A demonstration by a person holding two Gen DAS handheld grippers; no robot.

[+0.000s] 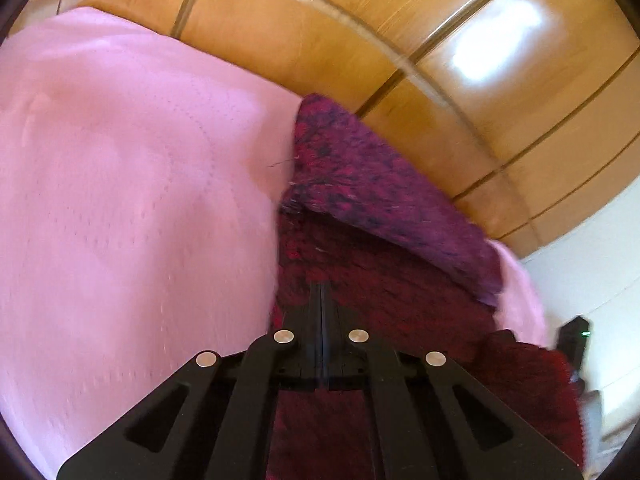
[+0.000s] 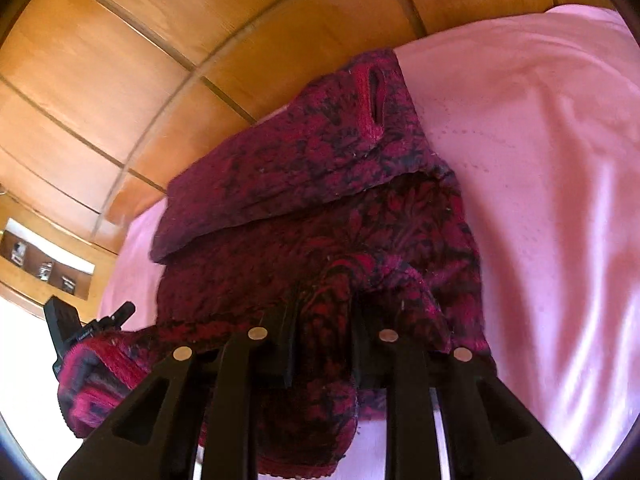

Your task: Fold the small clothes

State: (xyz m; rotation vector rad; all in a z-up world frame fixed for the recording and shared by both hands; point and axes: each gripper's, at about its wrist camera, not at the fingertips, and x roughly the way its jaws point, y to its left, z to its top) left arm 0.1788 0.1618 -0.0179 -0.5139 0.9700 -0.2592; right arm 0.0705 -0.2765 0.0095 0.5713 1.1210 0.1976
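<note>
Garment (image 2: pixel 320 200), red-black knit, lies on pink sheet (image 2: pixel 540 160). Right wrist view alone shows right gripper (image 2: pixel 322 300) pinching a bunched fold. Left gripper (image 1: pixel 321 292) fully closed against fabric; whether it grips cannot be told. Wood-panelled wall (image 1: pixel 440 40) behind.

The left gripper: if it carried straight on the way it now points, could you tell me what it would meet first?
Most likely the dark red patterned garment: the left gripper, shut, has its tips right over that cloth, though contact is unclear. Its folded-over flap lies just beyond.
</note>
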